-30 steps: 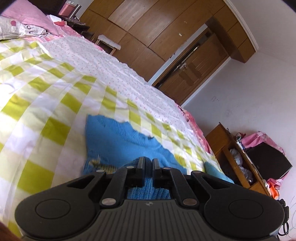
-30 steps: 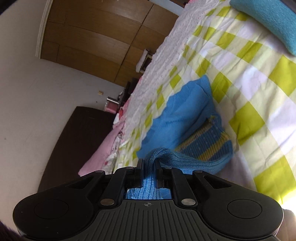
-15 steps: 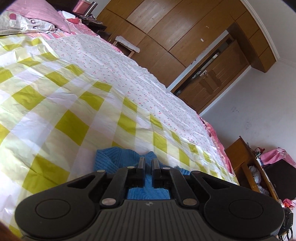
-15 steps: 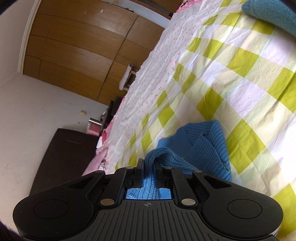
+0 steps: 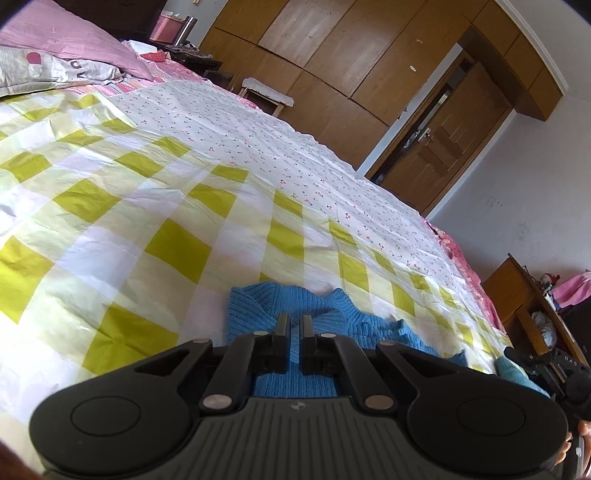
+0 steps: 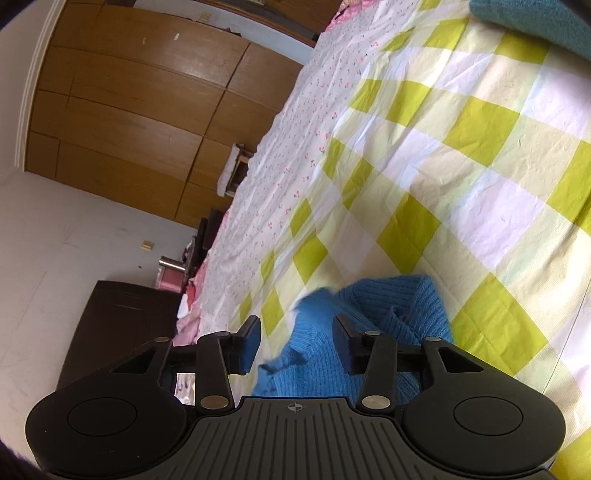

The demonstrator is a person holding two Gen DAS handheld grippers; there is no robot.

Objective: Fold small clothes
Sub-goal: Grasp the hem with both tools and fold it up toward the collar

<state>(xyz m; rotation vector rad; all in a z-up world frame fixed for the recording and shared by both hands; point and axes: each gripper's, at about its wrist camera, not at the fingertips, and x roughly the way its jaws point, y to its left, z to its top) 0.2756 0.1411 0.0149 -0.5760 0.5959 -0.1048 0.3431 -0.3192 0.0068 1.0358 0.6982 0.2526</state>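
Observation:
A small blue knit sweater [image 5: 295,306] lies bunched on the green-and-white checked bedspread [image 5: 166,206]. My left gripper [image 5: 293,323] is shut on a fold of the sweater, low over the bed. In the right wrist view the sweater [image 6: 391,314] lies just under and ahead of my right gripper [image 6: 295,326], which is open, its jaws wide apart with knit fabric loose between them. Most of the sweater is hidden behind both gripper bodies.
A teal folded cloth [image 6: 535,18] lies further along the bed. Pillows [image 5: 55,48] sit at the head end. Wooden wardrobes [image 5: 332,55] and a door [image 5: 432,147] stand beyond the bed. A wooden cabinet [image 5: 517,295] stands at the right.
My right gripper has opened and let go of the sweater fold. Both grippers carried the sweater's edge forward over itself, covering the striped part; the left stays shut on the fabric.

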